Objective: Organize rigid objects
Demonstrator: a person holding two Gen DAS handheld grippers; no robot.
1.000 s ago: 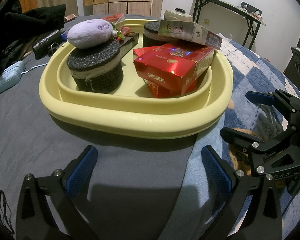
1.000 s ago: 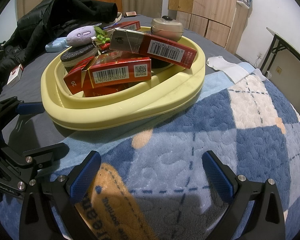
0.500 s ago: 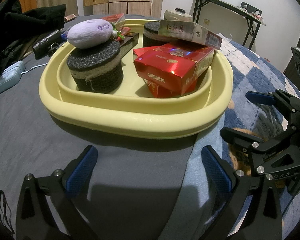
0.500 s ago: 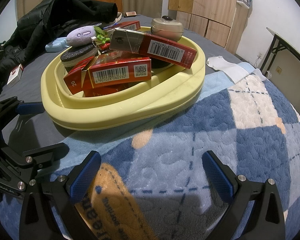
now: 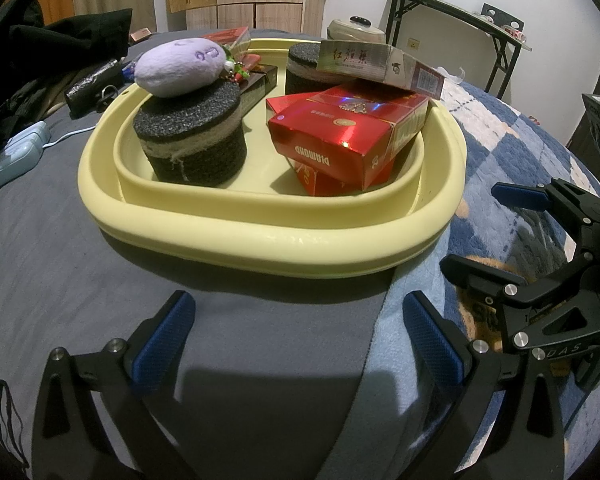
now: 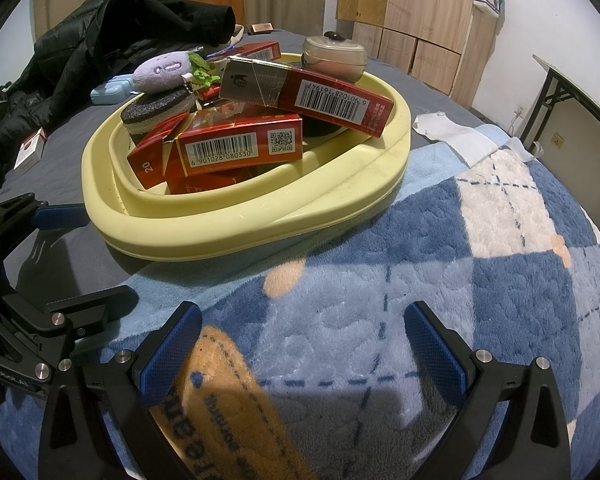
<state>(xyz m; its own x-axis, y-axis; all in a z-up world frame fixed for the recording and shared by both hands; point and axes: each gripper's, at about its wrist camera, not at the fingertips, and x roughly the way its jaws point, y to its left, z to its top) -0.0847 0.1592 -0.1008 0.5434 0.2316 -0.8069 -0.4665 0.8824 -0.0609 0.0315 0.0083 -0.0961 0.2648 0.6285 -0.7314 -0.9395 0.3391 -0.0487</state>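
Left tool (image 5: 296,336): jaws spread wide, empty, over the grey bedsheet (image 5: 60,248), just short of the tray.
Pale yellow oval plastic tray (image 5: 260,236): on the bed, straddling sheet and blanket edge.
Tray left: black round sponge block (image 5: 192,140), lilac plush toy (image 5: 180,66) on top.
Tray right: red cigarette cartons (image 5: 348,132) stacked, silver-and-red carton (image 5: 376,66) tilted across the top.
Right tool (image 6: 300,344): jaws wide apart, empty, over the blue-and-white checked fleece blanket (image 6: 480,280).
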